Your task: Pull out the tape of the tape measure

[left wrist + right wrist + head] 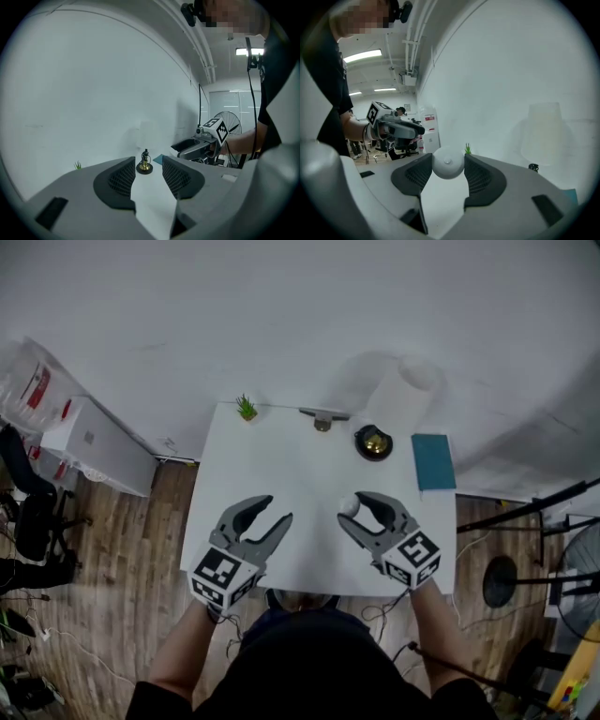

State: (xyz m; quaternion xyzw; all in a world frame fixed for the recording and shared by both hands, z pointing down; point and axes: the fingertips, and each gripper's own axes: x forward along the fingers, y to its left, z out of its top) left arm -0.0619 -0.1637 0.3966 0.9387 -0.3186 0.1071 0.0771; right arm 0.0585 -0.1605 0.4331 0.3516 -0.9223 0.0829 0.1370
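Note:
A small round white tape measure (pixel 349 507) sits between the pads of my right gripper (pixel 355 509), which is shut on it above the white table (pixel 281 465). The right gripper view shows the white case (pixel 448 163) pressed between both dark pads, with a small button at its centre. No pulled-out tape shows. My left gripper (pixel 269 511) hovers to its left, open, with nothing between its fingers (pixel 125 177). Each gripper shows in the other's view: the right gripper (pixel 192 149) and the left gripper (pixel 401 130).
At the table's far edge stand a small green plant (pixel 247 409), a grey object (pixel 322 418), a gold and black ornament (pixel 373 442), a white lamp shade (pixel 403 395) and a teal book (pixel 433 461). A floor fan (pixel 581 568) and cables are at the right.

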